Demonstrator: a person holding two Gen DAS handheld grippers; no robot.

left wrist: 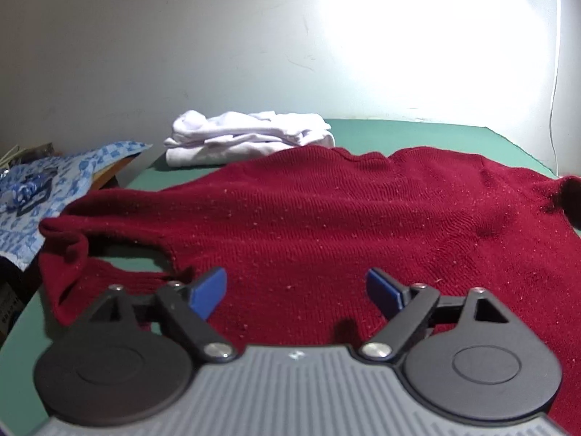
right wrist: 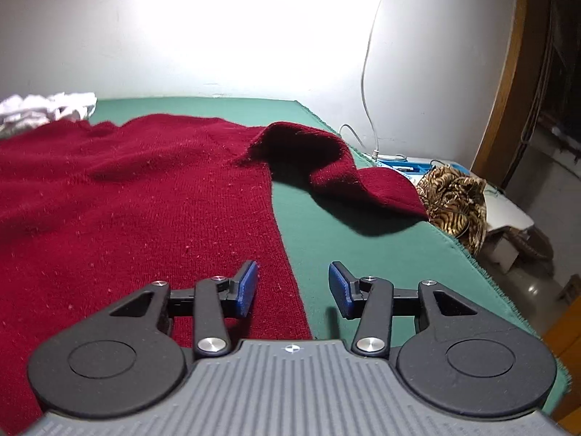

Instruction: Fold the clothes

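Sweater, a dark red knit flecked with pale lint, is lying spread flat over the green table cover, filling most of the near and middle surface. In the left wrist view its left sleeve is bending back on itself near the table's left edge, leaving a small gap of green showing between sleeve and body. In the right wrist view the sweater is ending in a straight side edge that is running toward the camera, and its right sleeve is rising in a rumpled hump and trailing out to the table's right edge, casting a shadow on the green table cover. The left gripper is hanging low over the body of the knit with its blue-padded fingers spread wide apart and nothing between them. The right gripper is sitting just over the sweater's side edge, its jaws also parted though less widely, one blue pad above red knit and the other above bare green, gripping nothing. Beyond the collar, a folded white garment is resting at the far side of the table by the wall. A blue patterned cloth is lying off the left edge. Off the right edge a brown striped fabric is bunching beside a white cable that is hanging down the brightly lit wall.
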